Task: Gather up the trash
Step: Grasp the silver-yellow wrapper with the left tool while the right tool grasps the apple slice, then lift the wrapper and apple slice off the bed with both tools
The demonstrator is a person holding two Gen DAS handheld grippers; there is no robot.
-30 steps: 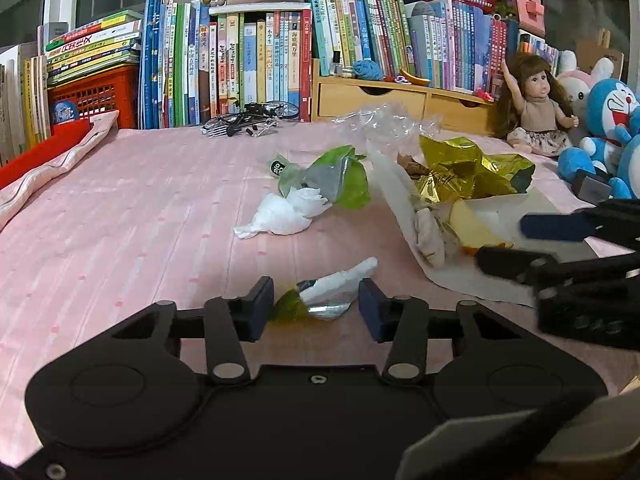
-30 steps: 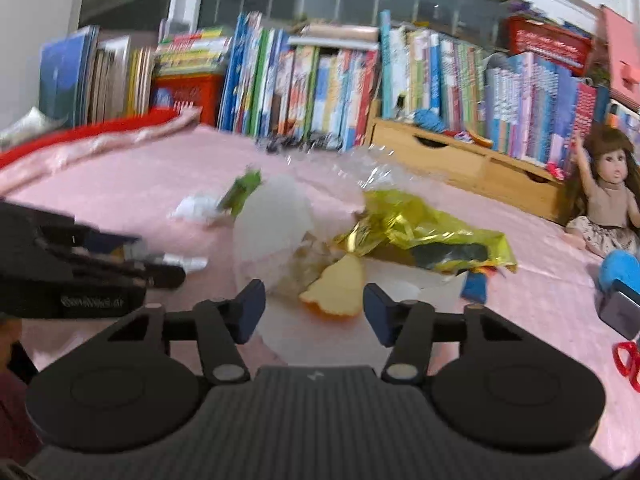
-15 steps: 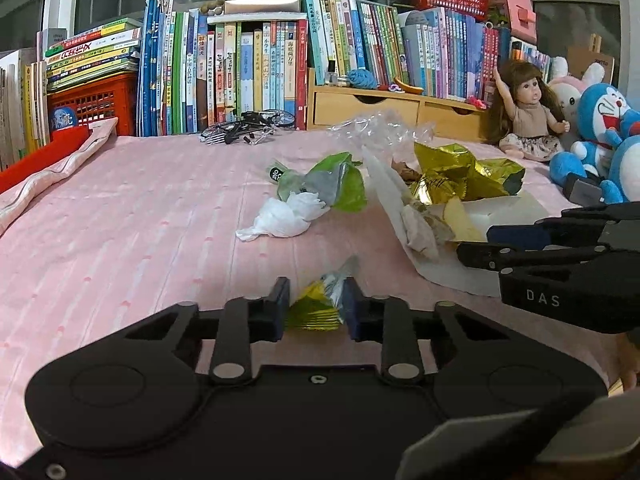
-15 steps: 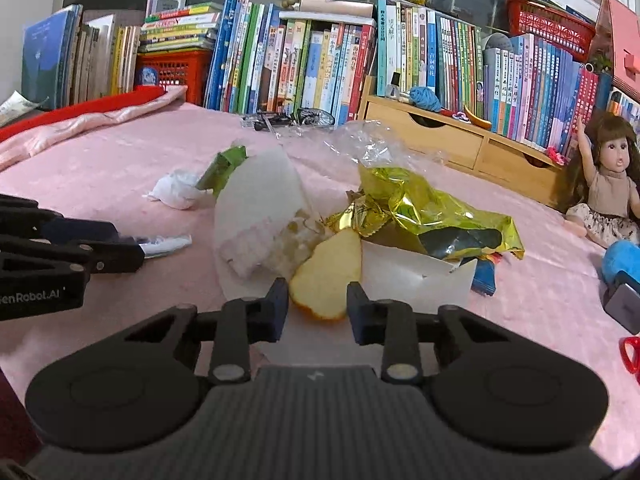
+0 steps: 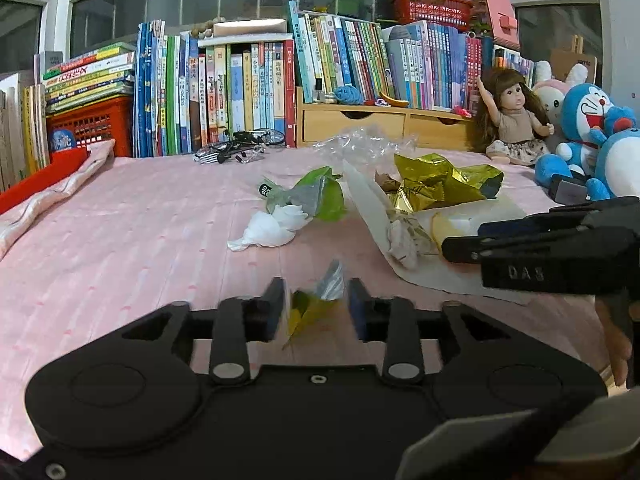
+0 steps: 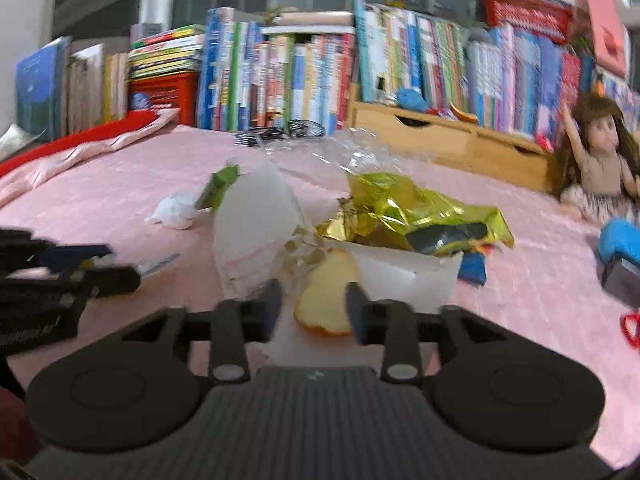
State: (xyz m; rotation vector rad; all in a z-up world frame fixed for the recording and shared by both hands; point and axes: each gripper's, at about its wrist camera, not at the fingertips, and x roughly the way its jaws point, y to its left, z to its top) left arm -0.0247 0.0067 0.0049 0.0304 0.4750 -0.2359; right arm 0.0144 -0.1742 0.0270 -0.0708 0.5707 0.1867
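My left gripper (image 5: 316, 304) is shut on a small crumpled green-and-silver wrapper (image 5: 320, 296), held just above the pink cloth. My right gripper (image 6: 314, 304) is shut on a yellow fruit slice (image 6: 326, 300) lying on a white paper sheet (image 6: 400, 276). The same sheet (image 5: 440, 276) carries crumpled scraps and a gold foil bag (image 5: 440, 184). A white tissue (image 5: 276, 226) and a green wrapper (image 5: 320, 196) lie to the left of the sheet. In the left wrist view, the right gripper (image 5: 464, 238) reaches in from the right over the paper.
Books (image 5: 240, 92), a red basket (image 5: 88, 128) and wooden drawers (image 5: 380, 124) line the back. A doll (image 5: 512, 120) and blue plush toys (image 5: 592, 140) sit at the right. A clear plastic bag (image 5: 360, 140) lies behind the trash. Red scissors (image 6: 630, 328) are at the far right.
Both grippers went from open to shut: the left closed on the small wrapper and raised it off the cloth, the right closed on the yellow slice.
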